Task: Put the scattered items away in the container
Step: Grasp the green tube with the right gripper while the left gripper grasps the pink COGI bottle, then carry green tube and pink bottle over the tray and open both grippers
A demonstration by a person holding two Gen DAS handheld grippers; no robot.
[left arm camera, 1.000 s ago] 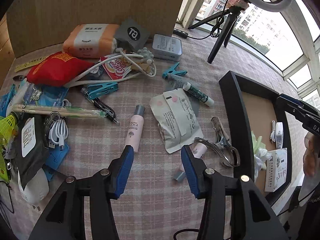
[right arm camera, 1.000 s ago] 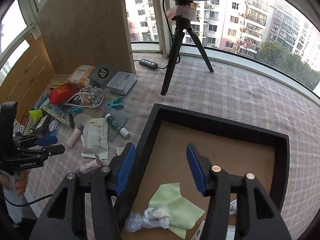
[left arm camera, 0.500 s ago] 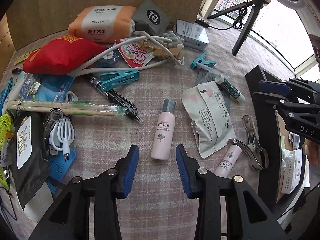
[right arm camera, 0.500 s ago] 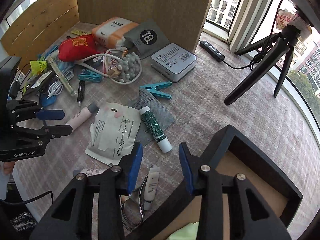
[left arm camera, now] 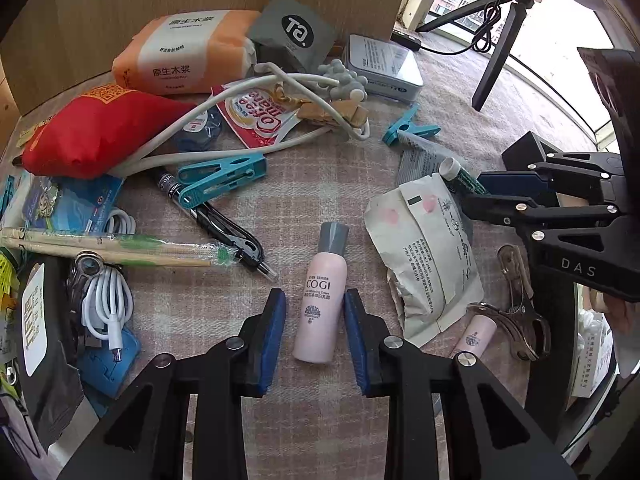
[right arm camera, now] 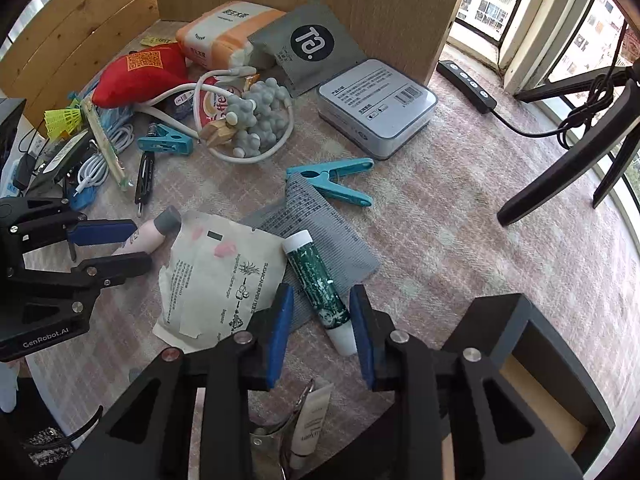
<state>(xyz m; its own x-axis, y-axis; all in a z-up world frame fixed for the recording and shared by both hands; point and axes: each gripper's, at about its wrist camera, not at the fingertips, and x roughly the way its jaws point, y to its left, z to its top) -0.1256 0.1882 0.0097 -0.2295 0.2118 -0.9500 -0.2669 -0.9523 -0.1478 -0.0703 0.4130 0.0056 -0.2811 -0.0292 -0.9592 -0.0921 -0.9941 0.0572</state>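
Closing on two tubes lying on the tabletop [left arm camera: 320, 184].

The pink bottle [left arm camera: 320, 292] is bracketed by the left claw [left arm camera: 314, 336], its long axis running along the pads; the jaws are closing, a gap is seen on both sides. The green tube [right arm camera: 320, 284] is bracketed likewise by the closing right claw [right arm camera: 320, 332], not yet pinched. The container [right arm camera: 540, 360] is just beside the right claw.

Left gripper [left arm camera: 314, 316]: black angular frame, blue pads, silver screws; seen from the right wrist view it bears white "GenRobot.AI" lettering; right gripper [right arm camera: 320, 318] matches, marked "DAS", perhaps part of a longer word; no sleeve is clearly visible
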